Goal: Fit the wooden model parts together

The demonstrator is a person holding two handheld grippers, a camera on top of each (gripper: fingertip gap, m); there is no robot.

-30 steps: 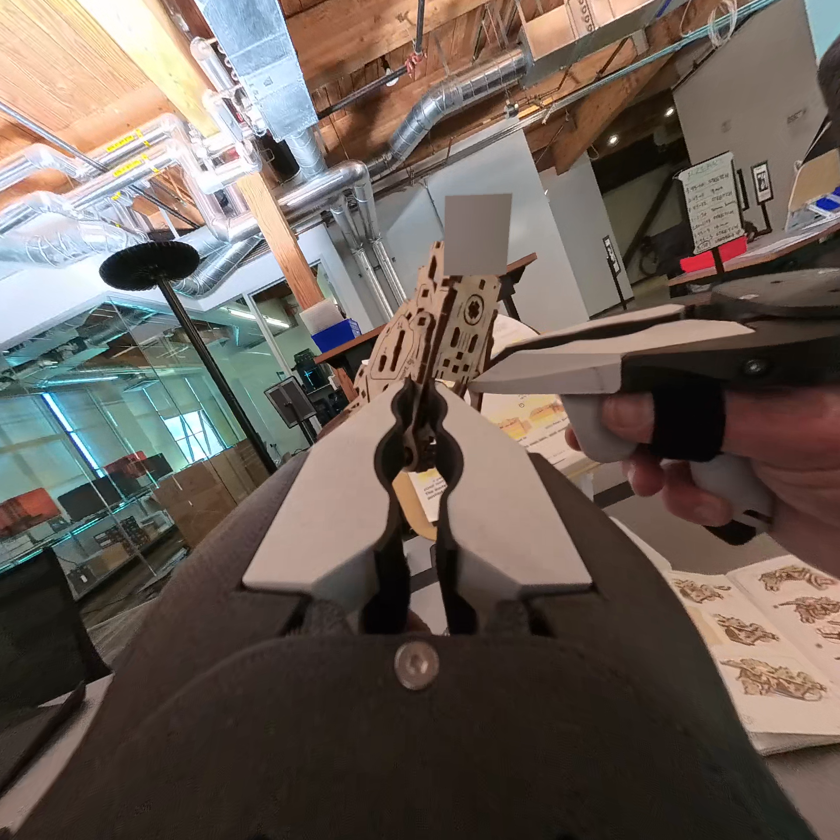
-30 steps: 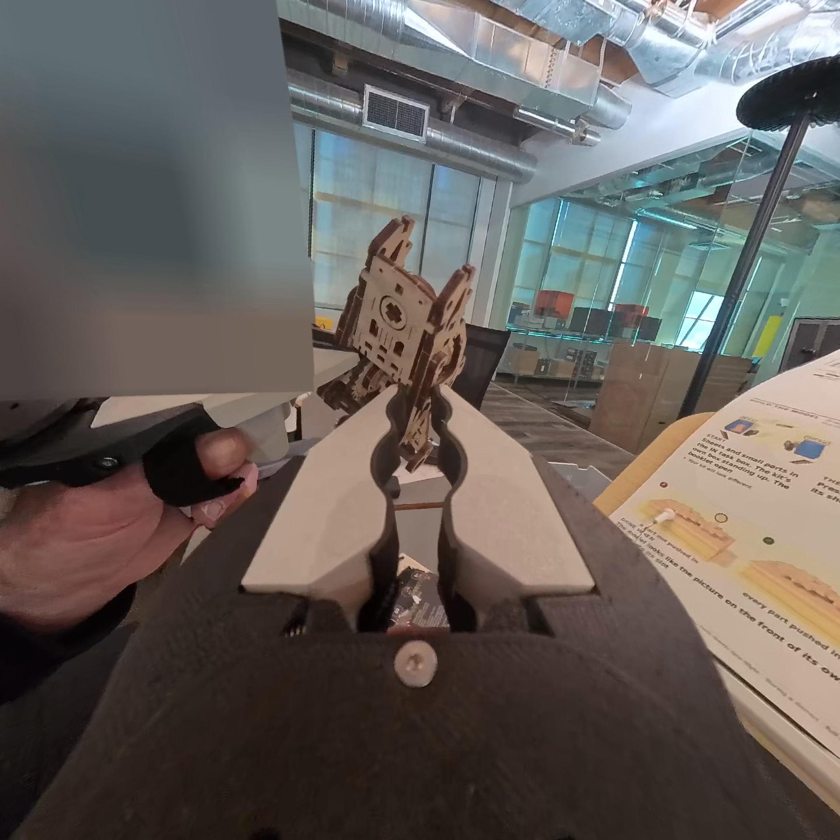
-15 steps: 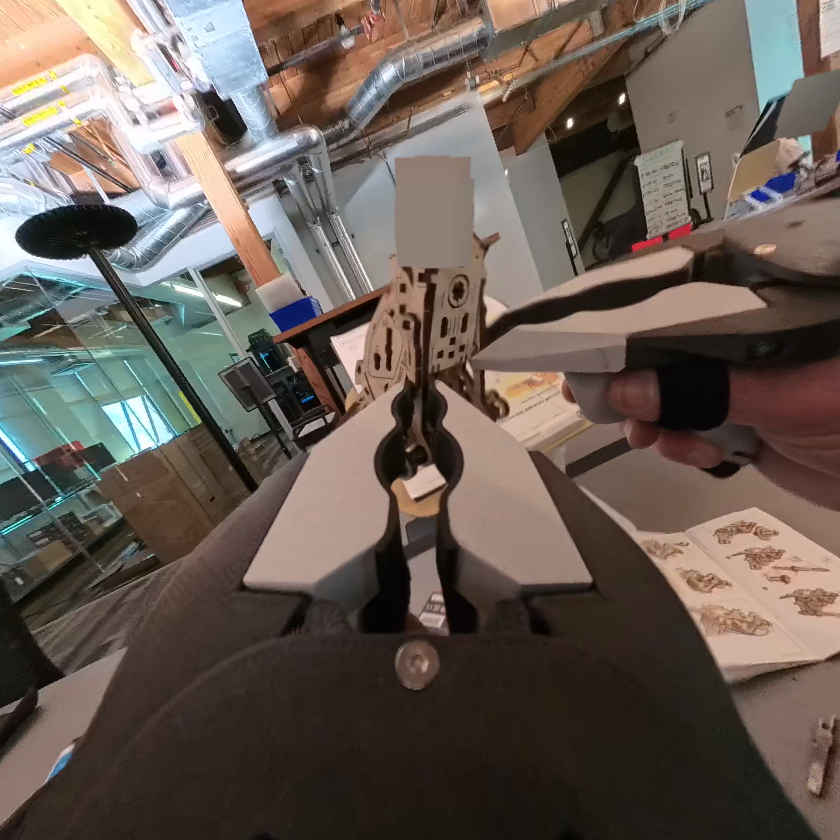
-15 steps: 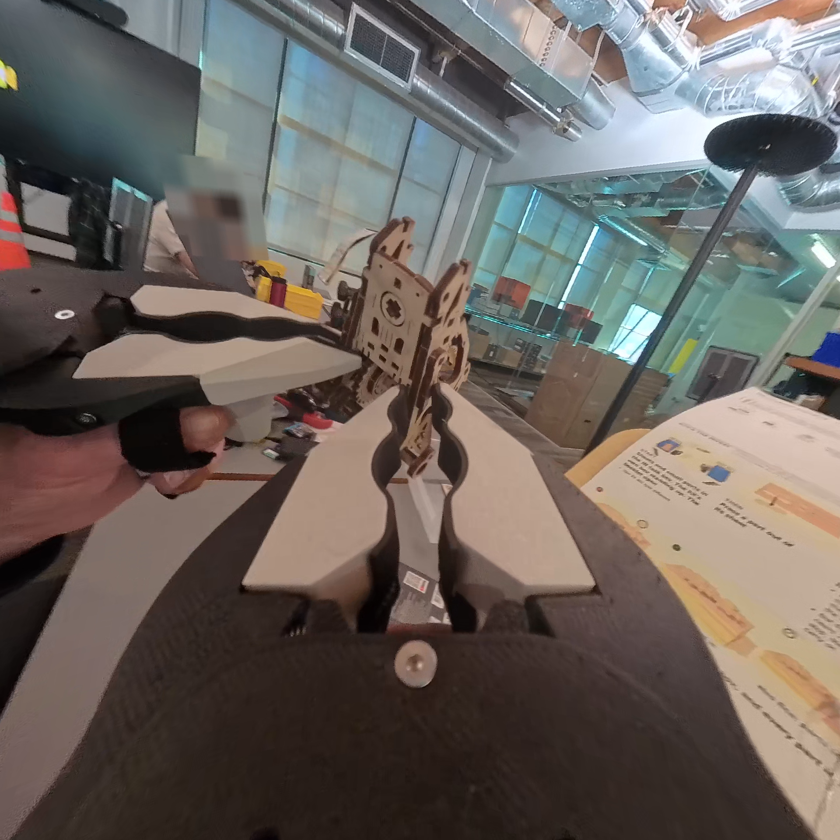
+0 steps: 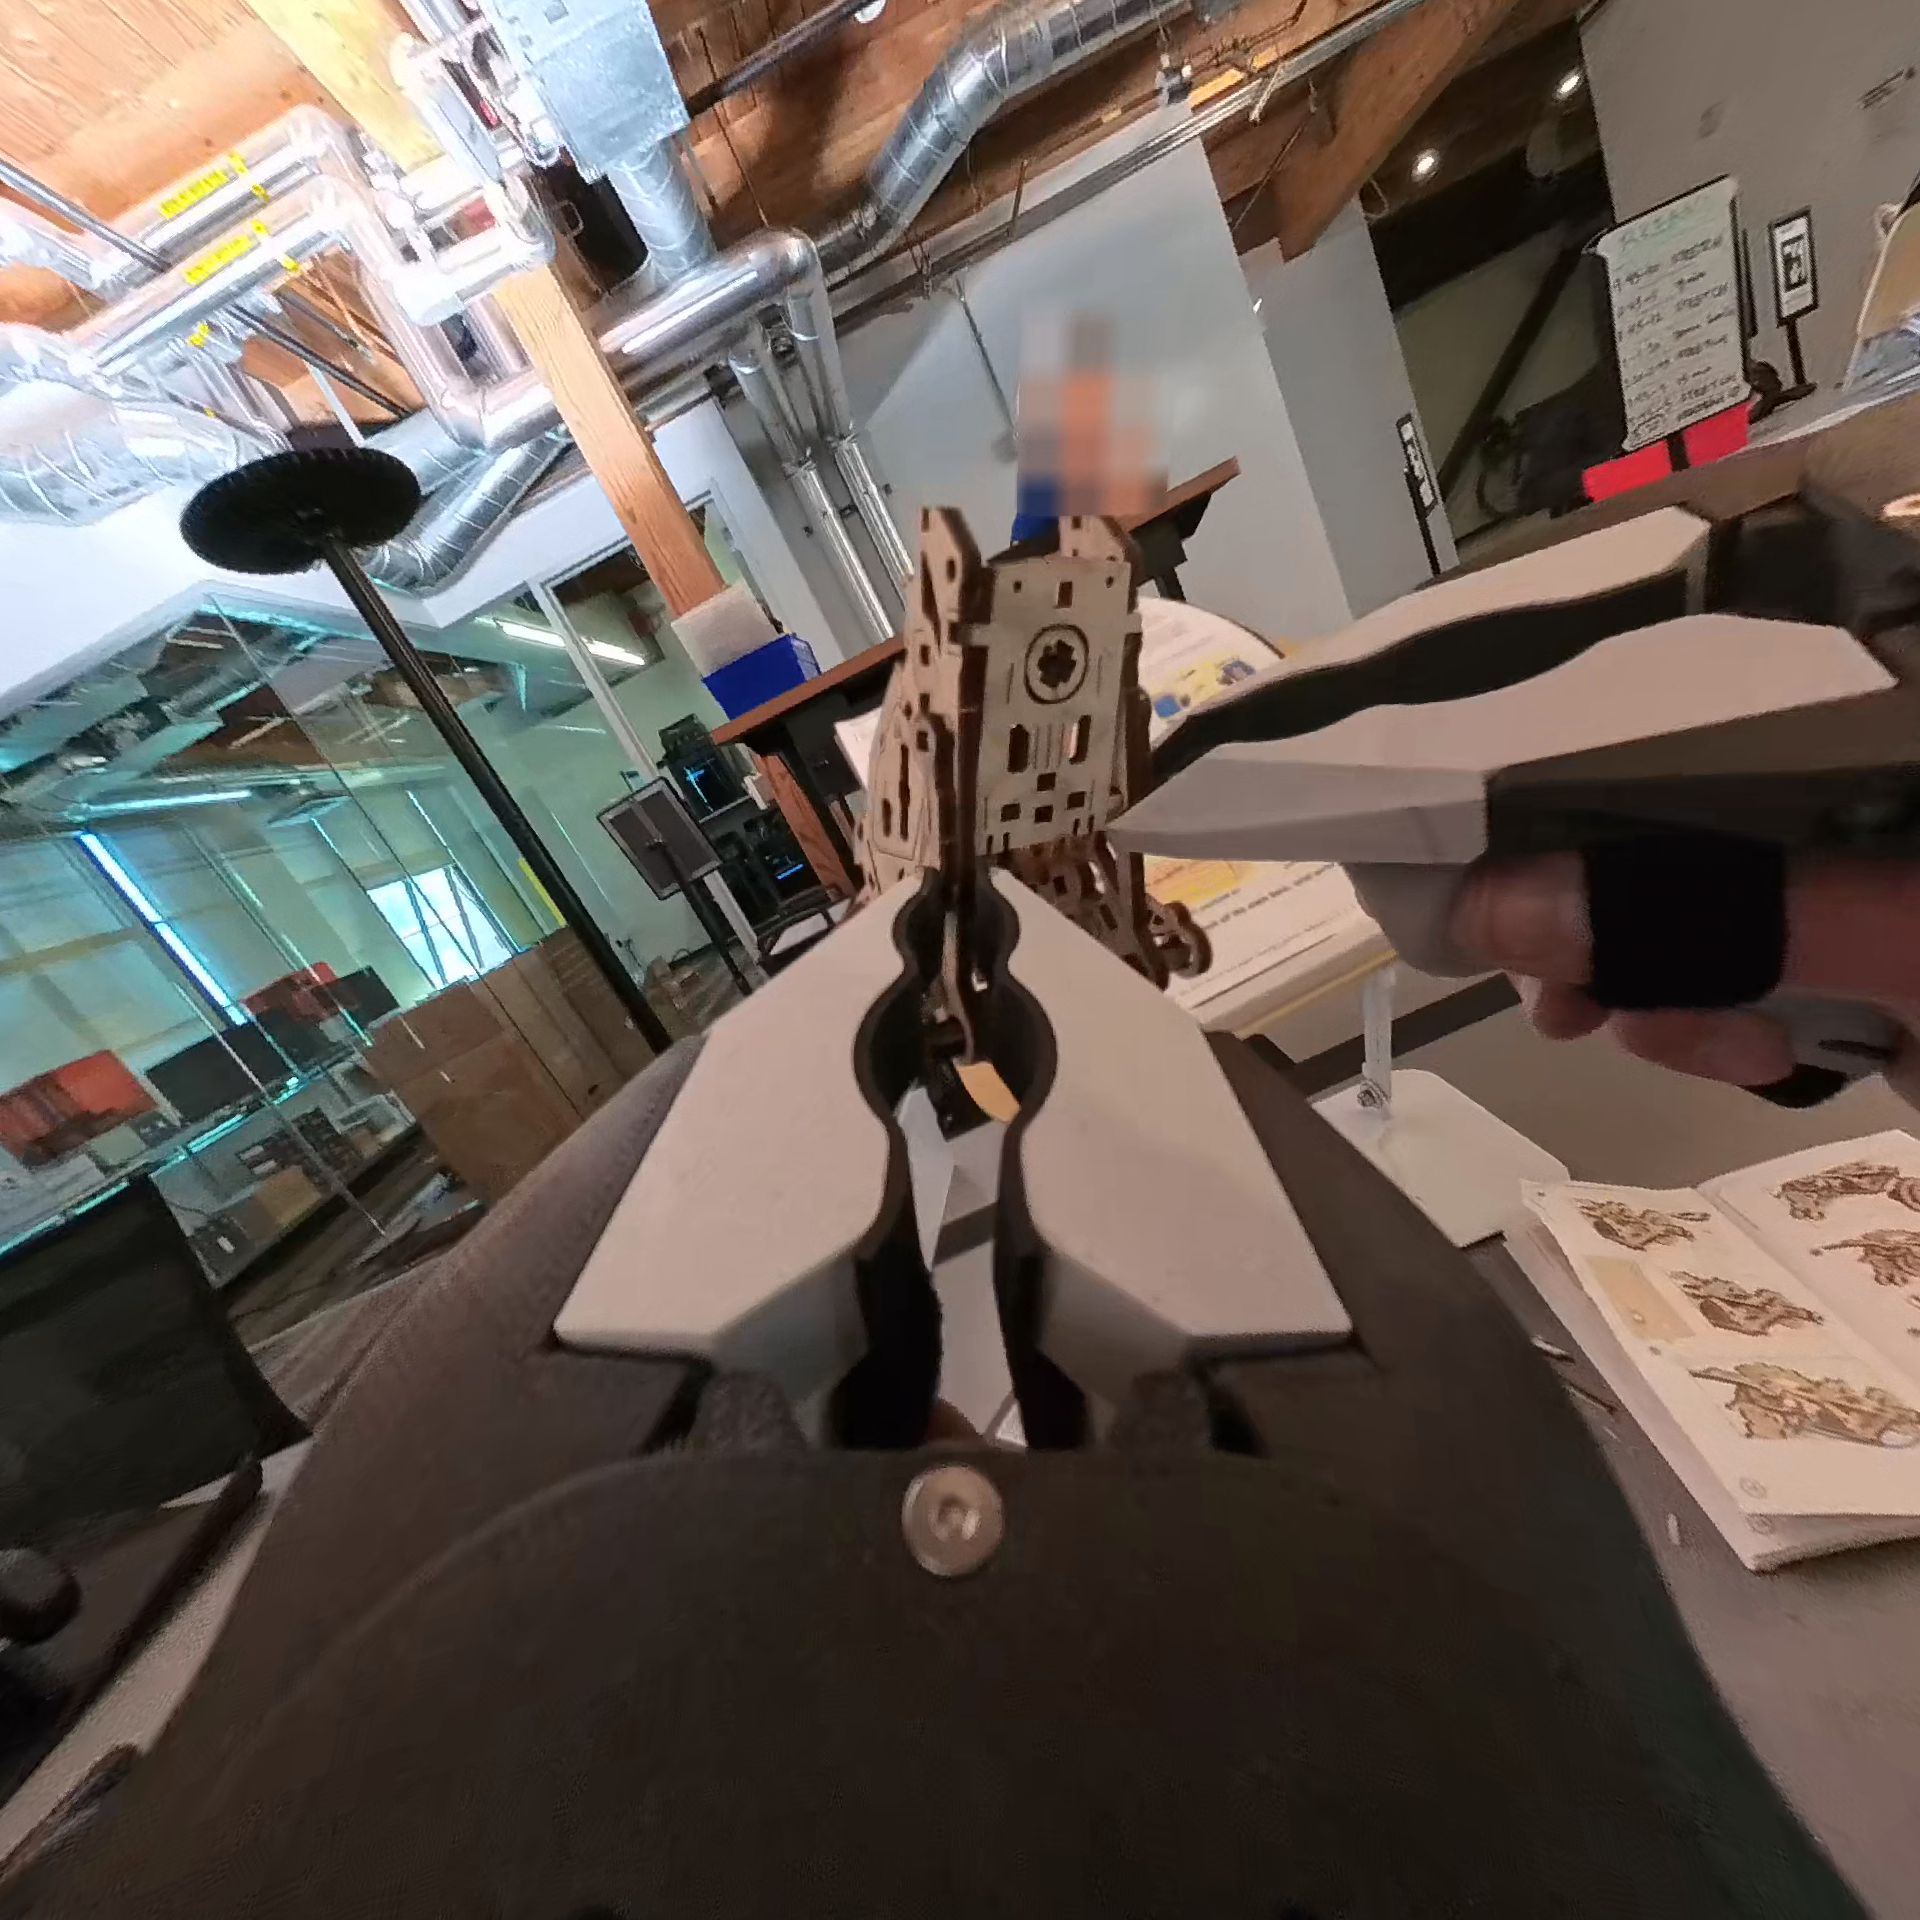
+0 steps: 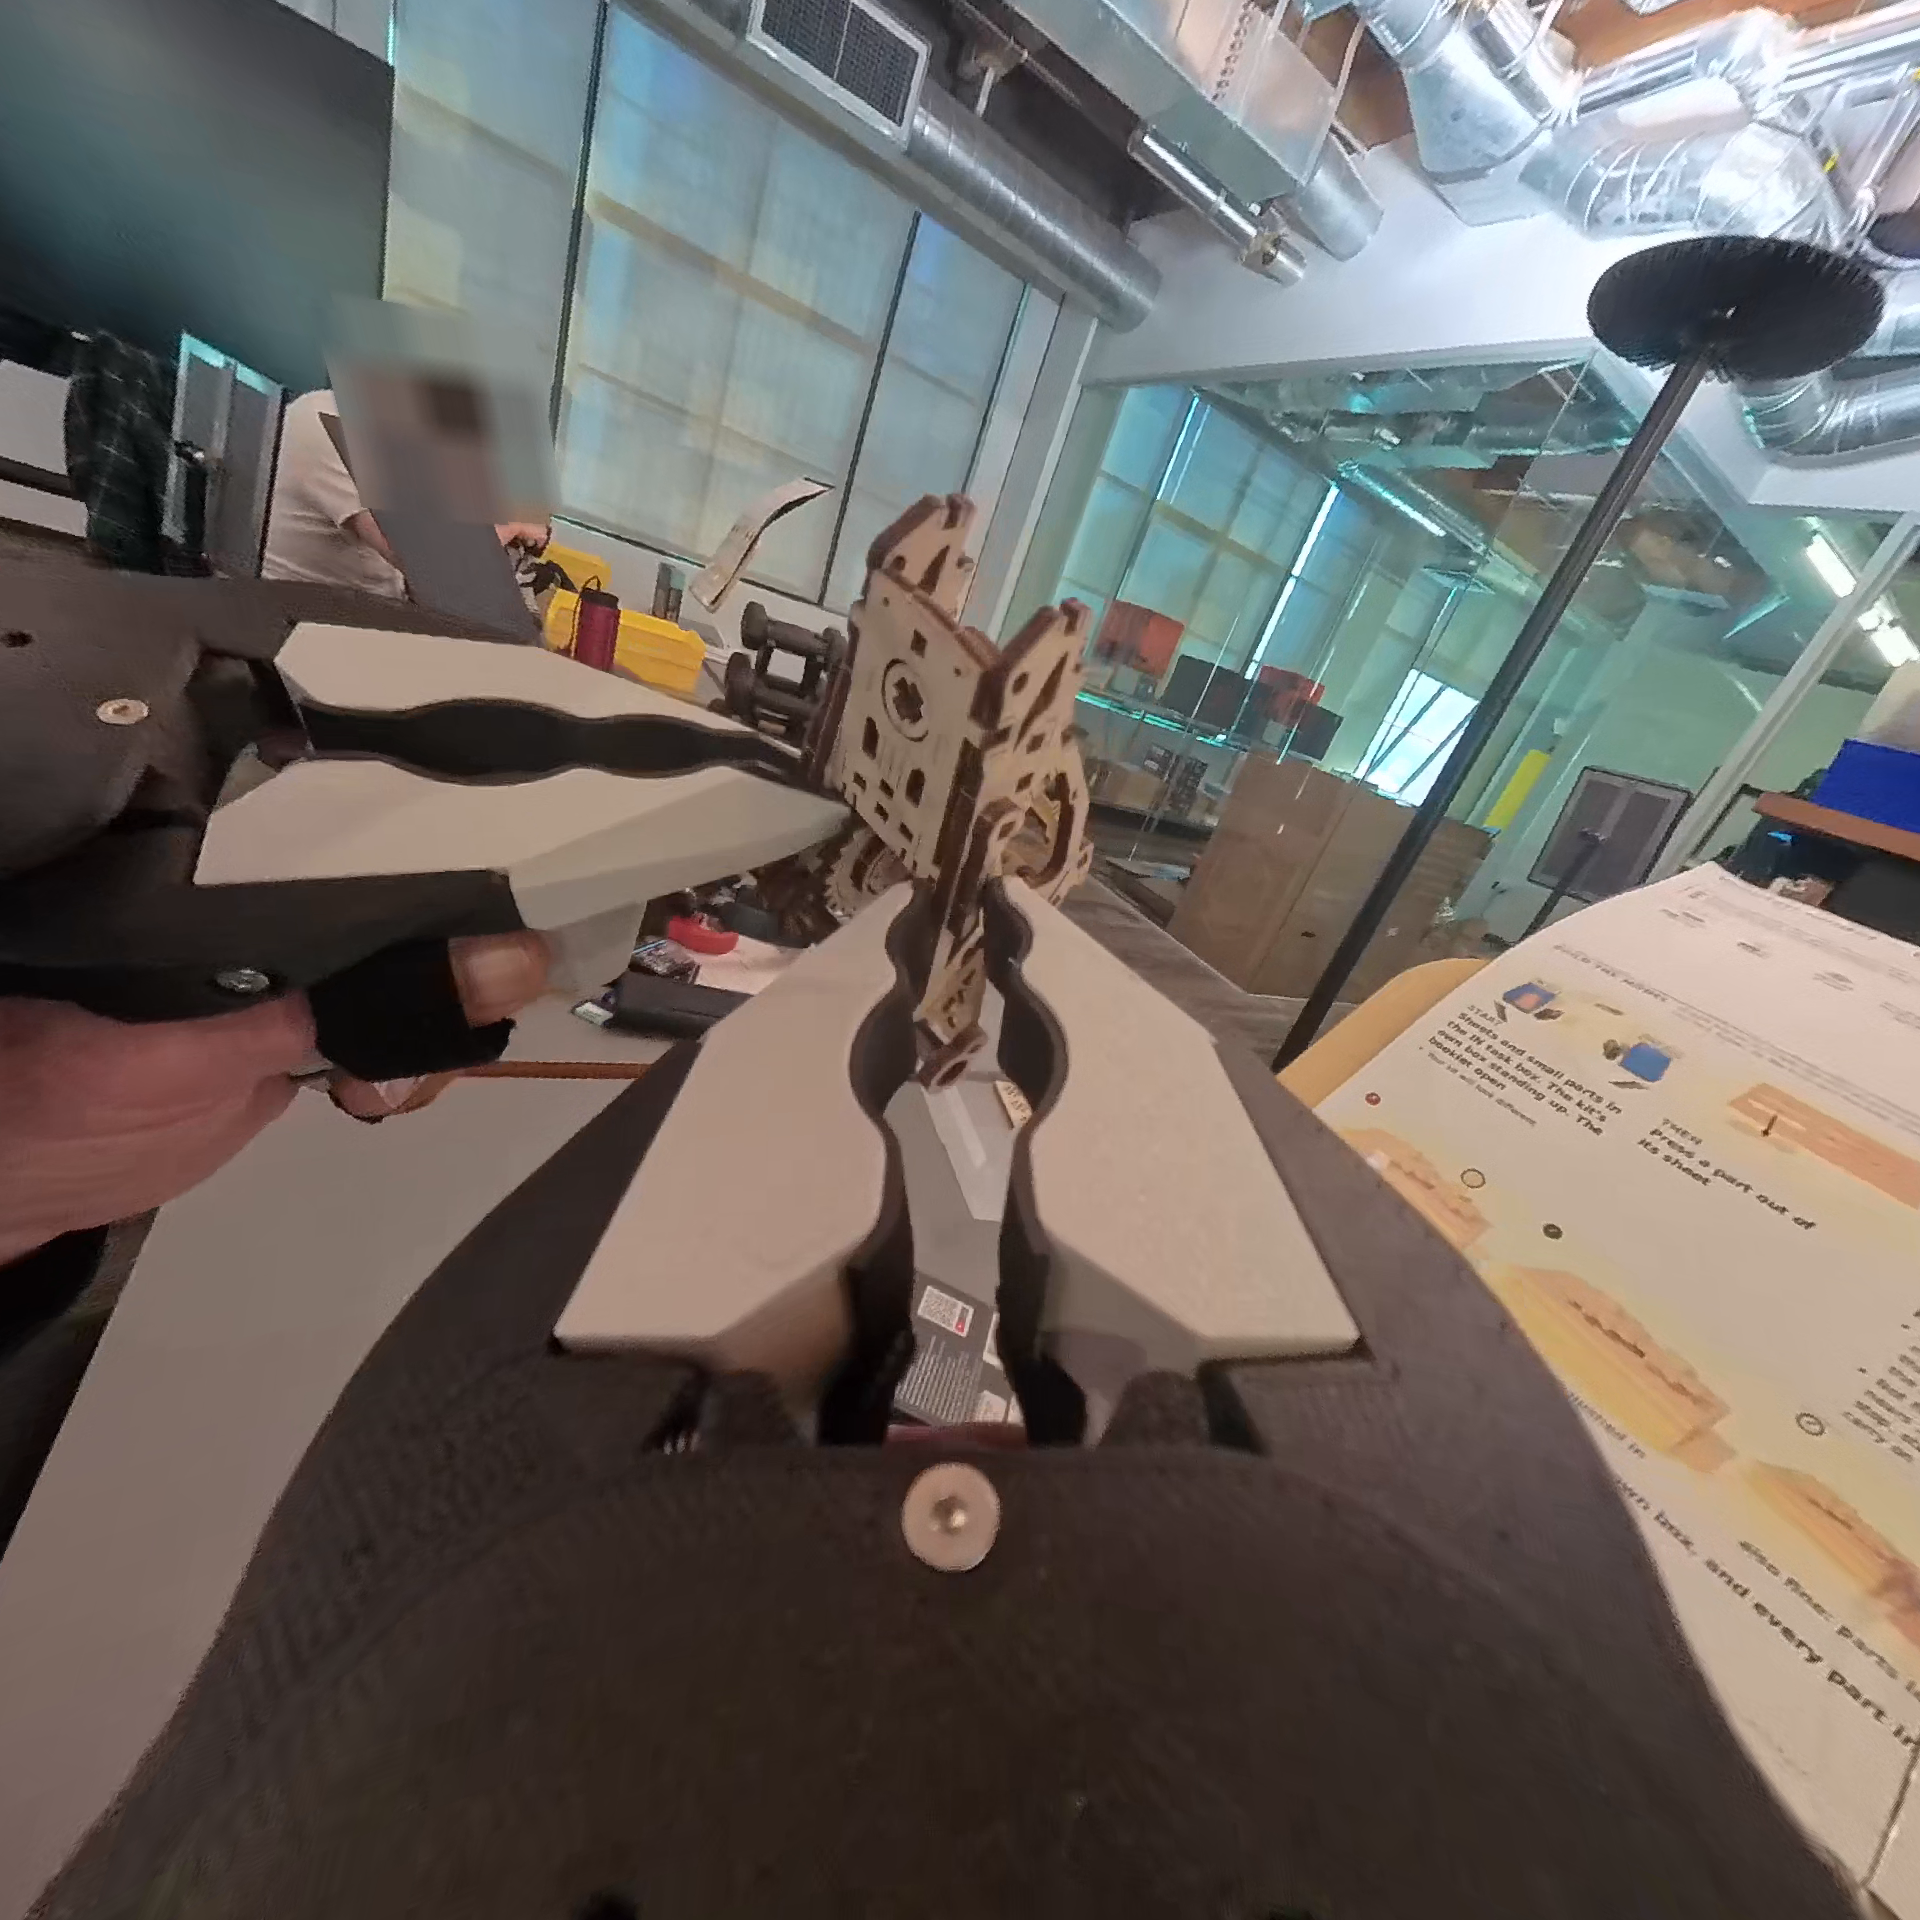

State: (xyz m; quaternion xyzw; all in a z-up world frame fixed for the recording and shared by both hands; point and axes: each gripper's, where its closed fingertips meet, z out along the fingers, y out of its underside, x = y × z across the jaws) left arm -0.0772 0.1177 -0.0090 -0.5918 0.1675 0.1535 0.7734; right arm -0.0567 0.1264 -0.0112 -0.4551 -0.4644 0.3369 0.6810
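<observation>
The wooden model [image 5: 1023, 727], a laser-cut plywood assembly with slots and a round cut-out, is held up in the air between both grippers. My left gripper [image 5: 956, 914] is shut on a thin plate at the model's lower edge. My right gripper [image 5: 1138, 795] comes in from the right in the left wrist view, its fingertips pinching the model's side. In the right wrist view my right gripper [image 6: 956, 920] is shut on a lower plate of the model [image 6: 935, 727], and the left gripper [image 6: 816, 795] pinches its left edge.
An open instruction booklet [image 5: 1766, 1330] lies on the grey table [image 5: 1818, 1714] at the right. A large instruction sheet [image 6: 1683, 1195] stands at the right in the right wrist view. A black pole with a disc top [image 5: 301, 509] stands behind. A white stand [image 5: 1403, 1132] is near. My left and right fingertips are right by each other.
Both grippers have kept their hold on the model while turning it; in the left wrist view it now stands more upright and faces me more squarely. The background has shifted with the move.
</observation>
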